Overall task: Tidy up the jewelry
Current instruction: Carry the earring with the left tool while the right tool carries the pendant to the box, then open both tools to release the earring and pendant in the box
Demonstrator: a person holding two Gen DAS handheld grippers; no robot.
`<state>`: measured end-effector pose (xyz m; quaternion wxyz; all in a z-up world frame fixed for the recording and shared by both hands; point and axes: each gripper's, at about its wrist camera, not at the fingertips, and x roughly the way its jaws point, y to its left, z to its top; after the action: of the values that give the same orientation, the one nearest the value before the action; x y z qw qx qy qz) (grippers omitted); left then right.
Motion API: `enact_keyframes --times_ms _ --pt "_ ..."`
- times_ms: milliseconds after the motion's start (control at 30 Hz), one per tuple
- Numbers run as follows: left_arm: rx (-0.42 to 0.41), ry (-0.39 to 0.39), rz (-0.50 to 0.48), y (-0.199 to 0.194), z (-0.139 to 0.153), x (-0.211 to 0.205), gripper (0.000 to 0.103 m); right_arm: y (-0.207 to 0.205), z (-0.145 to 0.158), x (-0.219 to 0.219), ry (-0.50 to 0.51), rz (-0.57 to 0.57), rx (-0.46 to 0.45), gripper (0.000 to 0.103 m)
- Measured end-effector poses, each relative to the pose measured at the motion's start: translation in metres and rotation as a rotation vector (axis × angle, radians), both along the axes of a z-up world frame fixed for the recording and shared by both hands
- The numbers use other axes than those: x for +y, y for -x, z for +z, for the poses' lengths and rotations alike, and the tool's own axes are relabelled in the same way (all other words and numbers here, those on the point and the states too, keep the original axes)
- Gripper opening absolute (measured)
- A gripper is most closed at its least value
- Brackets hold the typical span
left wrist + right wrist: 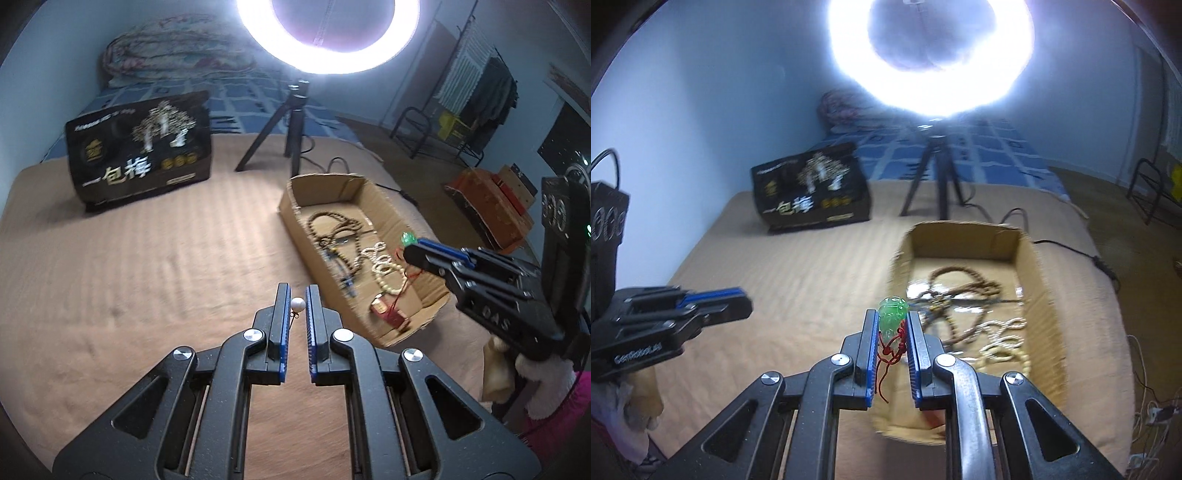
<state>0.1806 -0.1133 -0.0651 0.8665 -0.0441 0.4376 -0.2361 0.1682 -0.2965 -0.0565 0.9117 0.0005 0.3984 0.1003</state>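
My left gripper [297, 295] is shut on a white pearl earring [297, 305], held above the tan bedspread, left of the cardboard box [291, 199]. My right gripper [892, 321] is shut on a green jade pendant [893, 317] with a red cord [886, 358], held over the near end of the box [1045, 314]. In the box lie a brown bead necklace [332, 229], a white bead strand [384, 266] and a small red item [386, 310]. The right gripper shows in the left wrist view [413, 251] with the pendant [407, 238] at its tip.
A dark printed bag [140, 147] stands at the back left of the bed. A ring light on a black tripod [291, 125] stands behind the box, with a cable trailing right. A blue patterned sheet and folded quilt [173, 48] lie beyond.
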Motion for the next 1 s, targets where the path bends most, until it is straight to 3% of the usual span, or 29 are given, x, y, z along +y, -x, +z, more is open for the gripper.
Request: enact_keyframes --times_ms 500,1000 --pt "0.002 0.01 -0.09 -0.011 -0.012 -0.072 0.006 -0.026 -0.009 -0.053 0.033 -0.093 0.012 0.013" --pt "0.0 -0.004 -0.106 -0.017 -0.02 -0.103 0.006 -0.035 -0.019 -0.071 0.016 -0.136 0.041 0.014"
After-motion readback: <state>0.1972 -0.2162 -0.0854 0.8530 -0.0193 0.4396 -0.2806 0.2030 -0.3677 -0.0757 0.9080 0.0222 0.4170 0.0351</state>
